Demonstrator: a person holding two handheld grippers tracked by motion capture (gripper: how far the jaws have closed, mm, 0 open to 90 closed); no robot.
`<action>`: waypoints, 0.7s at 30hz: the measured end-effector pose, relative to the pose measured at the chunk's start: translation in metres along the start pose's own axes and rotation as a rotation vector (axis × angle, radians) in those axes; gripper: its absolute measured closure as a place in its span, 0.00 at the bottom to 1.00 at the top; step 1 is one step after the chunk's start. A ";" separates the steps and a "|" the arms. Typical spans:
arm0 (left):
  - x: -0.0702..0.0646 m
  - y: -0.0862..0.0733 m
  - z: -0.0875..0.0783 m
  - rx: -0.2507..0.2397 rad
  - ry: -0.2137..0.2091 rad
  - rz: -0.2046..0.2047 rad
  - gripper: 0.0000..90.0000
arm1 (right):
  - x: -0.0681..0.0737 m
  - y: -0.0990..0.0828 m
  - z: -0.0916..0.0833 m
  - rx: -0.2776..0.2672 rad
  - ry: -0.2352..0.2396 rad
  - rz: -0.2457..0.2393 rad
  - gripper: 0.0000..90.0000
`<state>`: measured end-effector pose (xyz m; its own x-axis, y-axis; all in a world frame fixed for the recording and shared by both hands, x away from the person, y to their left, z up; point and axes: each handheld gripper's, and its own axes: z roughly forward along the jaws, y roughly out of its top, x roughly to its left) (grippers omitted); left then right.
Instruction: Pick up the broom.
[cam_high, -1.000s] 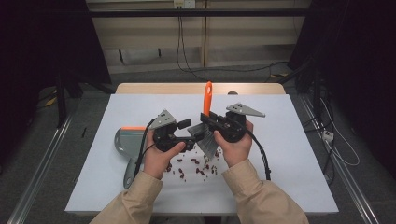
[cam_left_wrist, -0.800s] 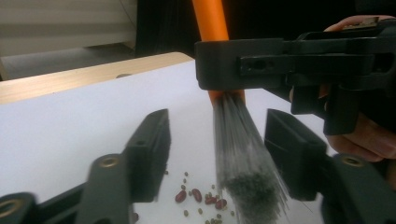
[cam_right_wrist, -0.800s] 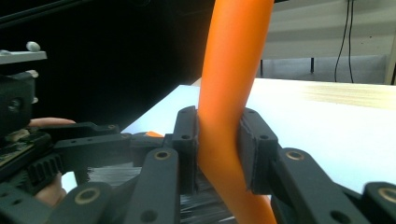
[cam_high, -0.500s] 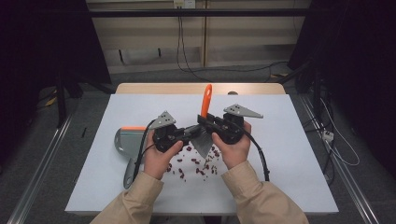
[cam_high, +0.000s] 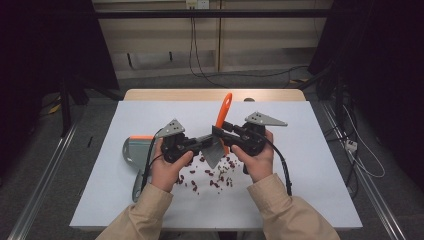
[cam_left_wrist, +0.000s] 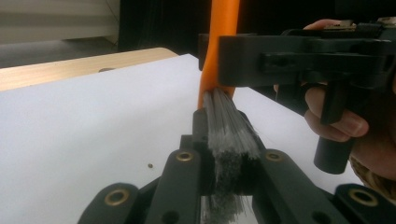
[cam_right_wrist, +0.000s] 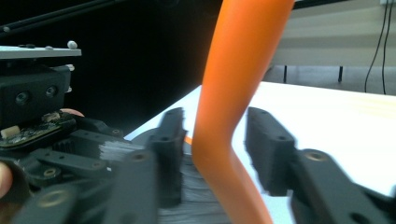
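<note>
Clamped the left tongs (cam_left_wrist: 229, 158) shut on the bristles of the brush (cam_high: 225, 107) and held it aloft over the beans (cam_high: 215, 175) on the counter (cam_high: 310, 150). Just eased the right tongs (cam_right_wrist: 215, 154) apart, orange handle loose between the jaws, unpressed. Judged a hand-over to the left before sweeping.

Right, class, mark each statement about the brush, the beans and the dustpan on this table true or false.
1. The left gripper is shut on the bristles of the brush. True.
2. The right gripper squeezes the orange handle tightly. False: its jaws have just been opening, and the handle stands between them with gaps.
3. Red beans lie scattered on the table. True.
4. The dustpan lies at the table's right side. False: it lies at the left.
</note>
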<state>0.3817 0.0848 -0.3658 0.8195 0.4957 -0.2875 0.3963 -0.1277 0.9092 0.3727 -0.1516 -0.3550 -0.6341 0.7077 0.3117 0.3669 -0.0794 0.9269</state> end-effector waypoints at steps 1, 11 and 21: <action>0.000 0.000 -0.001 -0.001 -0.001 0.000 0.93 | -0.001 0.000 -0.001 -0.001 0.008 -0.007 0.58; 0.000 0.003 -0.005 -0.001 -0.001 0.010 0.93 | -0.019 -0.007 -0.033 -0.021 0.041 -0.093 0.29; -0.006 0.005 -0.005 0.005 -0.023 0.019 0.93 | -0.031 -0.026 -0.047 0.055 0.052 -0.136 0.20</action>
<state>0.3766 0.0860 -0.3580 0.8360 0.4734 -0.2776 0.3830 -0.1410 0.9129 0.3510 -0.2045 -0.3789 -0.7145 0.6716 0.1960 0.3111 0.0540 0.9488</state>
